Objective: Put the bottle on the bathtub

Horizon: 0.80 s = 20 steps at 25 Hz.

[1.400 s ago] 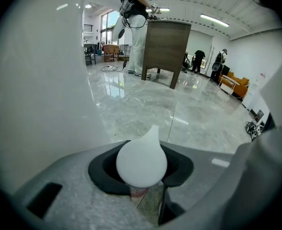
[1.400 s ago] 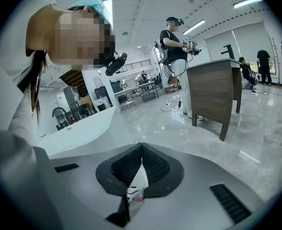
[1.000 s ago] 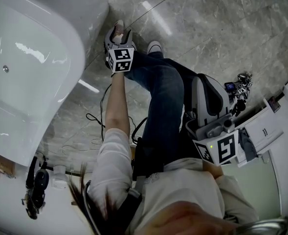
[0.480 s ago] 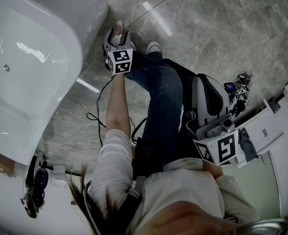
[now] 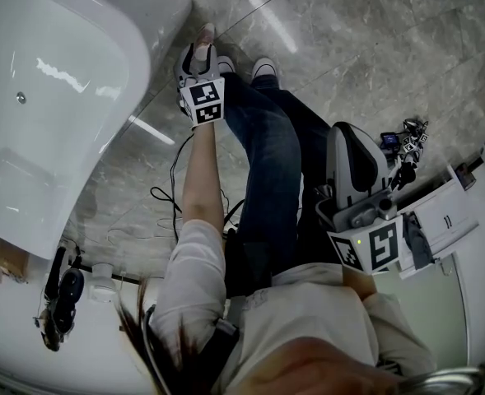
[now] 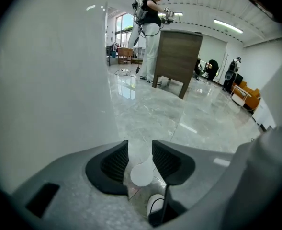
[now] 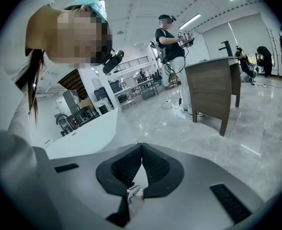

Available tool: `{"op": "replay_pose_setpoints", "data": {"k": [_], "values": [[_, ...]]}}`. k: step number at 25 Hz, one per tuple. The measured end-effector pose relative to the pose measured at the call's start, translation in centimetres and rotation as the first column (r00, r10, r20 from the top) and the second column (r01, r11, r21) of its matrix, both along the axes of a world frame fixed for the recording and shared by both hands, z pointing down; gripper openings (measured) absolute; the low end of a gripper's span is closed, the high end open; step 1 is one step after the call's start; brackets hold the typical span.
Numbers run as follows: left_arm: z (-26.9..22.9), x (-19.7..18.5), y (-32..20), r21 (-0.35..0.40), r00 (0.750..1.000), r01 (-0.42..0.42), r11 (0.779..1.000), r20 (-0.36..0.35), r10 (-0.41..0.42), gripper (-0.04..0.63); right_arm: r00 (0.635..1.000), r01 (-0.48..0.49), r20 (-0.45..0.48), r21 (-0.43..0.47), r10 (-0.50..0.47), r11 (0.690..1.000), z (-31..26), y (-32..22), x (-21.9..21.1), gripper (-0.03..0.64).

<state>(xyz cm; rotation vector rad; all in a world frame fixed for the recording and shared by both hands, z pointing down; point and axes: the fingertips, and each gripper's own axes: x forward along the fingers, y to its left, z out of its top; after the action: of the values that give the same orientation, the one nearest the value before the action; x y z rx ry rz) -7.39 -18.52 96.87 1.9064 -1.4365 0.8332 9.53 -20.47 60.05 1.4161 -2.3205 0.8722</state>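
Note:
A small clear bottle (image 6: 141, 150) with a white cap (image 6: 141, 174) stands between the pads of my left gripper (image 6: 141, 152). The jaws have just been closing and now press on it from both sides. In the head view the left gripper (image 5: 202, 49) is held out at arm's length, with the bottle (image 5: 204, 33) at its tip, right beside the outer wall of the white bathtub (image 5: 61, 97). That wall (image 6: 45, 80) fills the left of the left gripper view. My right gripper (image 5: 345, 132) hangs by my right side, shut and empty (image 7: 141, 146).
My legs in jeans and white shoes (image 5: 263, 71) stand on the grey marble floor just right of the tub. Black cables (image 5: 172, 200) lie on the floor. A white unit (image 5: 452, 212) is at the right. A wooden cabinet (image 6: 179, 56) and another person (image 6: 150, 18) stand further off.
My left gripper has moved up the picture along the tub's wall with the bottle between its jaws. The jaws stand narrower than before. The right gripper has barely shifted.

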Motion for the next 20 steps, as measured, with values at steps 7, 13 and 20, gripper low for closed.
{"op": "replay_pose_setpoints", "data": {"k": [7, 13, 20], "values": [[-5.0, 0.3, -0.3, 0.041, 1.000, 0.022, 0.999, -0.020, -0.021, 0.082, 1.000, -0.021, 0.001, -0.004, 0.021, 1.000, -2.8, 0.7, 0.7, 0.012], [-10.1, 1.6, -0.7, 0.099, 0.998, 0.007, 0.995, -0.068, -0.001, 0.020, 0.999, -0.034, 0.010, -0.006, 0.034, 0.999, -5.2, 1.6, 0.5, 0.012], [-15.9, 1.9, -1.0, 0.156, 0.996, -0.038, 0.987, -0.078, 0.050, 0.014, 0.999, -0.032, 0.036, 0.006, 0.031, 0.999, -7.7, 2.2, 0.0, 0.012]]}}
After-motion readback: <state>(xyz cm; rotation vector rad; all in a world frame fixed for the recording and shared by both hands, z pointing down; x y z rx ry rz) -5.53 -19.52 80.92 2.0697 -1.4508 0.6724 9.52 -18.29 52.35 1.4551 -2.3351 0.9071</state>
